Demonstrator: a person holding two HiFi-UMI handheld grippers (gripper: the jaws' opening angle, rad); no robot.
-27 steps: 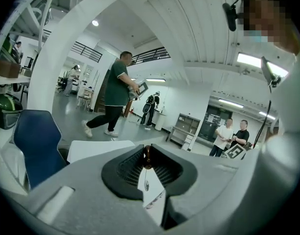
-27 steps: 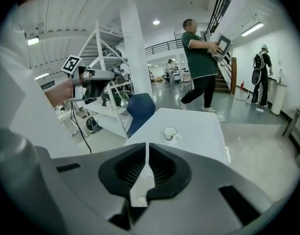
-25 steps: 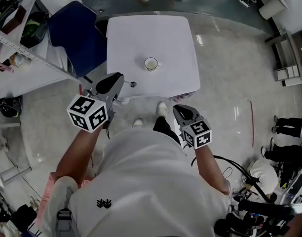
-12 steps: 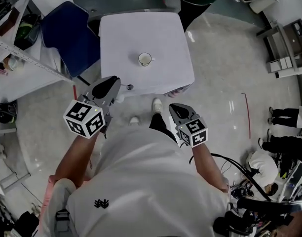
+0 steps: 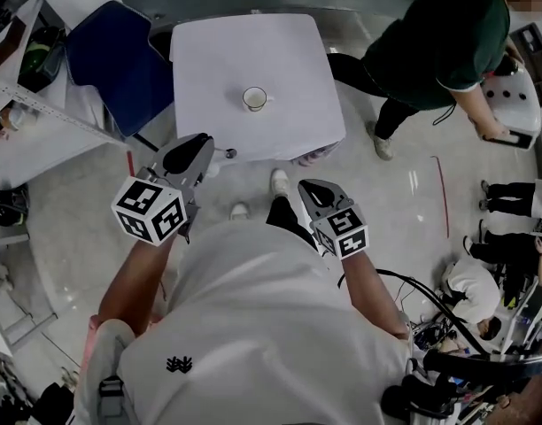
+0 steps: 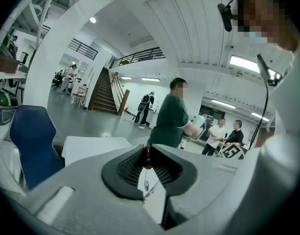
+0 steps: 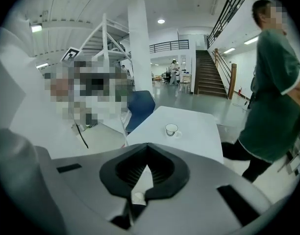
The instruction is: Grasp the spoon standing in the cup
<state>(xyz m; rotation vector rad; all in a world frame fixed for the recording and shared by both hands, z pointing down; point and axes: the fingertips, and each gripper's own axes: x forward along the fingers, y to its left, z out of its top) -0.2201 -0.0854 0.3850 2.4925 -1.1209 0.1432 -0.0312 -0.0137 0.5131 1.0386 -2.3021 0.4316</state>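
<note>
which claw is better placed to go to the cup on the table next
Left. The left claw is shut on a spoon and sits by the table edge, nearer the cup. The right claw is shut, empty and farther back.

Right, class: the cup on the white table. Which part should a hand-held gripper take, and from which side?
Probably the rim of the cup, from above: it stands upright on the table, mouth open, so one jaw can go inside the wall, one outside. Pick the side away from its small handle, which points right in the head view.
</note>
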